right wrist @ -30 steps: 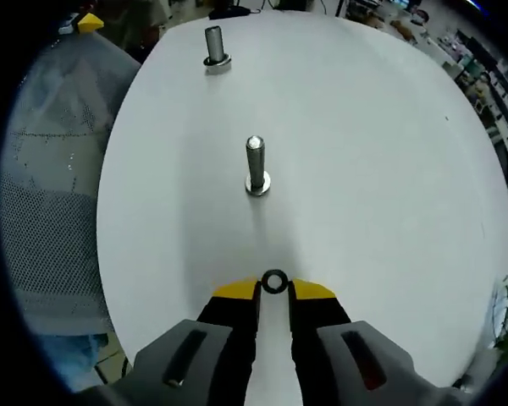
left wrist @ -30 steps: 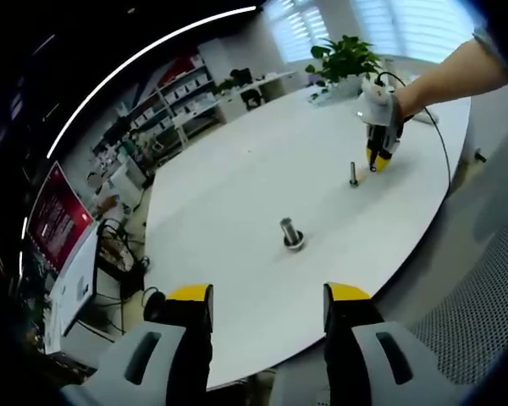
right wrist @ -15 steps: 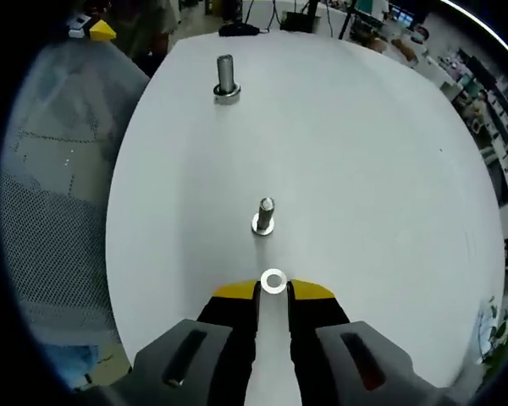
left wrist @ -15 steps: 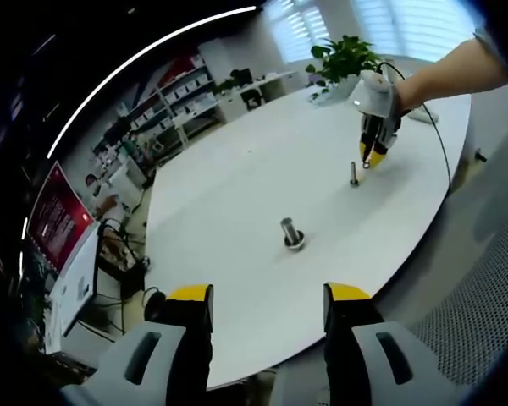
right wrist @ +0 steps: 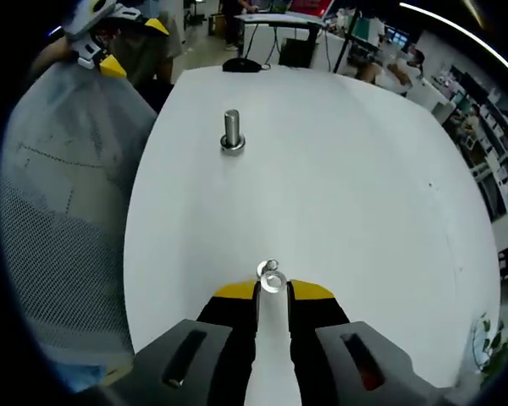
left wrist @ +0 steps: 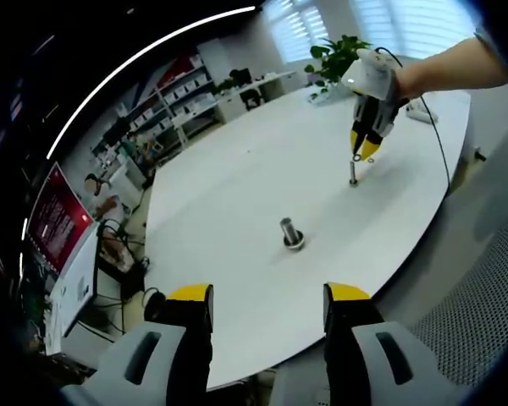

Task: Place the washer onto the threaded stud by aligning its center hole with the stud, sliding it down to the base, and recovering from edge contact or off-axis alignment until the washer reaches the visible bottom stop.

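Seen from the right gripper view, the right gripper (right wrist: 273, 290) points down toward a white table (right wrist: 364, 169), its yellow-tipped jaws pinched close on a small washer (right wrist: 273, 283). The washer sits just over the top of a stud (right wrist: 271, 268), which is seen nearly end-on just beyond the jaw tips; whether the washer touches the stud cannot be told. Farther along the table stands a second stud (right wrist: 231, 130), upright on its wide base.

From the left gripper view, a bare forearm (left wrist: 453, 68) reaches in from the upper right, holding the right gripper (left wrist: 363, 152) tilted steeply downward, tips right above the stud (left wrist: 353, 173). The second stud (left wrist: 290, 233) stands nearer, well apart from the first. The left gripper (left wrist: 267, 296) hangs off the table's near edge, its jaws spread wide with nothing between them. A potted plant (left wrist: 343, 59) stands at the table's far end, and a cable (left wrist: 440, 135) trails across the table (left wrist: 237, 186) from the right gripper.
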Tool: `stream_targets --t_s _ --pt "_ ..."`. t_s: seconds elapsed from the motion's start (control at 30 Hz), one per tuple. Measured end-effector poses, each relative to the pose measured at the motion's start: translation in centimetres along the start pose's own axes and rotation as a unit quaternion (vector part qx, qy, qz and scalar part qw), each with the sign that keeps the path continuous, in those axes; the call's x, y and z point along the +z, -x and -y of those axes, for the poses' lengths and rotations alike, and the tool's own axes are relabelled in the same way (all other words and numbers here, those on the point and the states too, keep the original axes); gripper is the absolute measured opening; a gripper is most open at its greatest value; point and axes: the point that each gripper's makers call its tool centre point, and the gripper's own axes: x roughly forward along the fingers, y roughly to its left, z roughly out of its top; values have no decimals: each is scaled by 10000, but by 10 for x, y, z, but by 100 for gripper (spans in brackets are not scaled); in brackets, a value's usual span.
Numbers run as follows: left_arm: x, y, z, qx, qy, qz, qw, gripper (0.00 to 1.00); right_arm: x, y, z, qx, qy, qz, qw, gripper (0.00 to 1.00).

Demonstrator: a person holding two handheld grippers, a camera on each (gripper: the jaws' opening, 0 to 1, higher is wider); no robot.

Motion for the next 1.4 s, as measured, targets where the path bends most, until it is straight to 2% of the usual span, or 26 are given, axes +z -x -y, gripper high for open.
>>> stream_targets --t_s 0.2,0.23,0.27,0.37,0.43,0.77,0.93,1.13,1.4 --pt "0 0 0 1 4 10 10000 50 5 -4 -1 24 90 34 10000 15" --pt "0 1 0 -2 4 17 10000 50 5 -6 -1 16 110 3 9999 13" --pt "0 1 1 -4 0 21 10000 50 4 -6 -1 35 188 -36 9998 3" --pt "0 1 1 -7 -7 15 10000 50 5 -8 6 -69 143 -54 9999 3" --pt "0 1 0 -8 4 27 10000 50 0 -12 4 59 26 -142 9999 3" --pt "2 1 0 -19 6 60 10000 50 -7 -11 13 -109 -77 -185 9997 5" --pt "2 1 0 -13 7 75 10000 50 -29 -12 23 -223 -336 -388 9984 10" --pt "2 1 0 -10 10 77 10000 50 -56 -13 32 -267 -482 -664 9963 11" --pt "1 1 0 -14 -4 49 10000 50 -95 -18 30 -150 -732 -1050 9917 14"
